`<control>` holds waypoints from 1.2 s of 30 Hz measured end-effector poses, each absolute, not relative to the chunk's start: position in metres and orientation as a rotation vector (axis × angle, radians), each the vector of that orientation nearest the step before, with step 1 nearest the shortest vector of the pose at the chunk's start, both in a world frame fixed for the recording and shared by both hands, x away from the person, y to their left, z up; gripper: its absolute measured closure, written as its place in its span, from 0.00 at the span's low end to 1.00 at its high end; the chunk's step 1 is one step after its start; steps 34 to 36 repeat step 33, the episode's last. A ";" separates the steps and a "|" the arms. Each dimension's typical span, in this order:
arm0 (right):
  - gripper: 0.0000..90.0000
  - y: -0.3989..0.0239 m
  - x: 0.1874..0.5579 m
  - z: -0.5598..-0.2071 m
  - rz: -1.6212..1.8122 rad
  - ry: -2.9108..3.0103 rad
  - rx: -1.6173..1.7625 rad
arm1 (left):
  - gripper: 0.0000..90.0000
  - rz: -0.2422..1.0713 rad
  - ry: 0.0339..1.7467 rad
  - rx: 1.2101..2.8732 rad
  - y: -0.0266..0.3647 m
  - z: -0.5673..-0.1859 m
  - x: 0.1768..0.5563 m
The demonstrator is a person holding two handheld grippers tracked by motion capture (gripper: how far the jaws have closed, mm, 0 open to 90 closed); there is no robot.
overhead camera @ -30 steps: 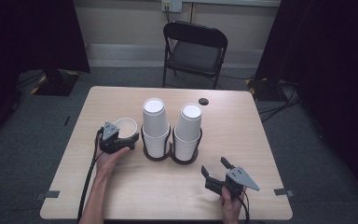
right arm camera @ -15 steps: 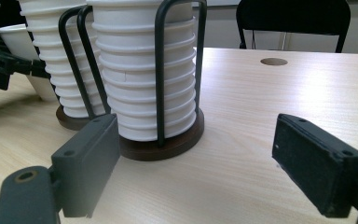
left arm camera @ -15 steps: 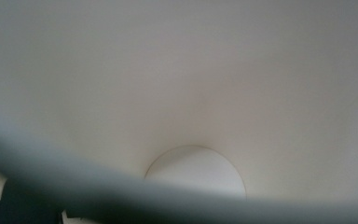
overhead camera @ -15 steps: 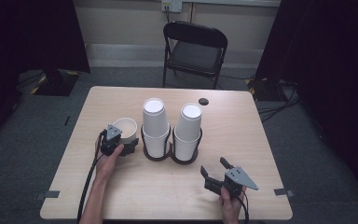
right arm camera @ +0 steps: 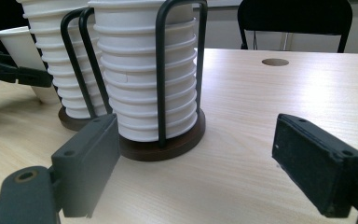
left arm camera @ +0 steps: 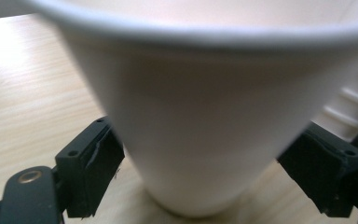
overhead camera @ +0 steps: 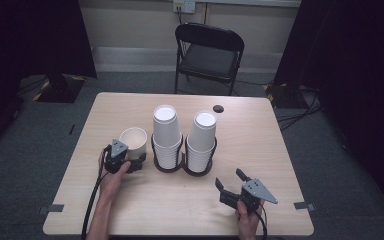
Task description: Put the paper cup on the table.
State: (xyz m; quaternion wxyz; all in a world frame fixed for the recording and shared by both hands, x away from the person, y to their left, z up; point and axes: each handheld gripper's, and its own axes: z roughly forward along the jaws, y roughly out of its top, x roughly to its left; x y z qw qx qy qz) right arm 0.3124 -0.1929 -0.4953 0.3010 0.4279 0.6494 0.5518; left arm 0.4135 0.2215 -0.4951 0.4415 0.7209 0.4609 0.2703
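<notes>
Quick status from my end. My left gripper [overhead camera: 136,164] sits left of centre in the high view, down at the base of the loose paper cup [overhead camera: 133,141], which stands upright on the table [overhead camera: 260,145] just left of the two-post cup rack [overhead camera: 183,167]. In the left gripper view the cup [left arm camera: 200,121] takes up most of the frame. The jaws have just been closing in around its lower wall; the left pad looks to be touching the cup, and the right one sits right at its edge. I'd call it gripped, though only barely, and the cup is still on the wood.

My right gripper [overhead camera: 228,184] is parked at the lower right of the high view, jaws wide apart with nothing in them, pointing at the rack [right arm camera: 161,144]. Both rack posts carry tall stacks of cups [overhead camera: 165,135].

So as I read it, the pick is about done. What's left is lifting the cup and, my guess, dropping it onto one of the stacks. None of that has started.
</notes>
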 end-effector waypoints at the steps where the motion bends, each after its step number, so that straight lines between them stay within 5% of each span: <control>1: 0.16 -0.193 0.312 -0.495 1.464 1.723 1.135 | 0.17 0.671 1.144 1.789 0.222 -0.495 0.413; 24: 0.16 -0.193 0.314 -0.495 1.448 1.722 1.167 | 0.17 0.758 1.047 1.608 0.208 -0.484 0.309; 36: 0.16 -0.187 0.319 -0.494 1.332 1.779 1.206 | 0.17 0.772 1.057 1.622 0.198 -0.494 0.302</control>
